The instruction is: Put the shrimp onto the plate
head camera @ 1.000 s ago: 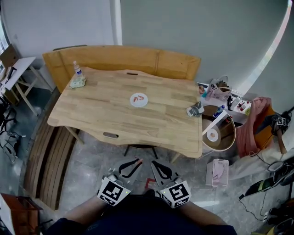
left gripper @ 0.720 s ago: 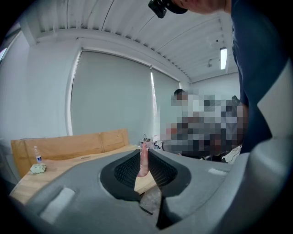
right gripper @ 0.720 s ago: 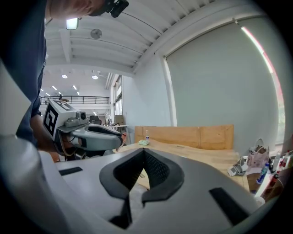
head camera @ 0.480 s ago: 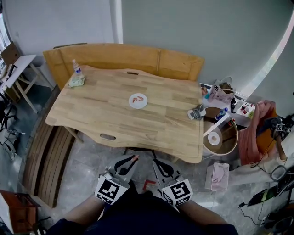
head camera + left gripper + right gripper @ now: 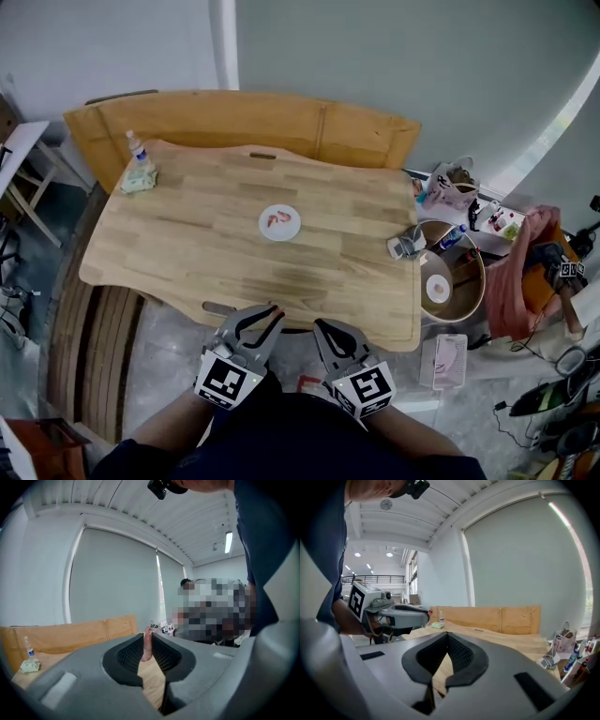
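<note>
A white plate [image 5: 279, 222] lies mid-table on the wooden table [image 5: 187, 234], with a pink shrimp [image 5: 280, 219] on it. My left gripper [image 5: 274, 312] hovers just short of the table's near edge, shut on another pink shrimp [image 5: 147, 644] that stands upright between its black pads. Beside it to the right, my right gripper [image 5: 320, 327] is shut with nothing in it. In the right gripper view the right gripper's [image 5: 447, 635] tips meet, and the left gripper [image 5: 401, 616] shows at the left.
A small bottle [image 5: 137, 148] and a green cloth [image 5: 138, 179] sit at the table's far left corner. A wooden bench [image 5: 281, 117] runs behind the table. A crumpled packet [image 5: 406, 246] lies at its right edge, above a round basket [image 5: 452, 274] and floor clutter.
Both grippers have come forward to the table's near edge, and the table now sits closer in the head view. The left gripper still holds its shrimp.
</note>
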Demonstrator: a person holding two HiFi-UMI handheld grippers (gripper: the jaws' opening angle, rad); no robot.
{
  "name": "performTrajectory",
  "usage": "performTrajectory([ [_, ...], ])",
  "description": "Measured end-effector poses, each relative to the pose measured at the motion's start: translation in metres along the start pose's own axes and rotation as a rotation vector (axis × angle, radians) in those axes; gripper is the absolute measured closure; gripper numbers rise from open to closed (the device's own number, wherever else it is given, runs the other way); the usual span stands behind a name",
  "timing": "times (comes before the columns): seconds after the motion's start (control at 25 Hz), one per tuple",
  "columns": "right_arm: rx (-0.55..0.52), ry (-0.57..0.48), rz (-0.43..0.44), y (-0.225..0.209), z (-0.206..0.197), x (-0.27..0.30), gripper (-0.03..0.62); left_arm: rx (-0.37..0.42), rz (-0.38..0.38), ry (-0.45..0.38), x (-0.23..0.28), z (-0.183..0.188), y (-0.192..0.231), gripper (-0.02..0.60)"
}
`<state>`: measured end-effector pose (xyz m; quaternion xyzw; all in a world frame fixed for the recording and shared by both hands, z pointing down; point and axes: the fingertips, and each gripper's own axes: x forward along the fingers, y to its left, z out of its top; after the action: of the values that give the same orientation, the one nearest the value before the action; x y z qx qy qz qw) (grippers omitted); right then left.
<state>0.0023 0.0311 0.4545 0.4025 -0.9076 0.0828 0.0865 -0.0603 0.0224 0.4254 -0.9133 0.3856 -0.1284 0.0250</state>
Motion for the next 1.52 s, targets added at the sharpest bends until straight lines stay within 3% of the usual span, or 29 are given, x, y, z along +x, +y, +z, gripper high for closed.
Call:
performTrajectory([
  [0.4,0.032,-0.011,-0.120,-0.038,0.022,0.075,0.585,0.009,-0.095,-0.001,0.046,-0.011,0.078,0.522],
  [0.96,0.036,0.017,0.001,-0.088,0.024,0.110,0.585,0.005,-0.001,0.130,0.118,-0.045,0.115,0.522],
  [1.52,0.078,0.042,0.003,-0.139,0.012,0.115,0.585,0.035,0.009,0.312,0.207,-0.125,0.157,0.522],
])
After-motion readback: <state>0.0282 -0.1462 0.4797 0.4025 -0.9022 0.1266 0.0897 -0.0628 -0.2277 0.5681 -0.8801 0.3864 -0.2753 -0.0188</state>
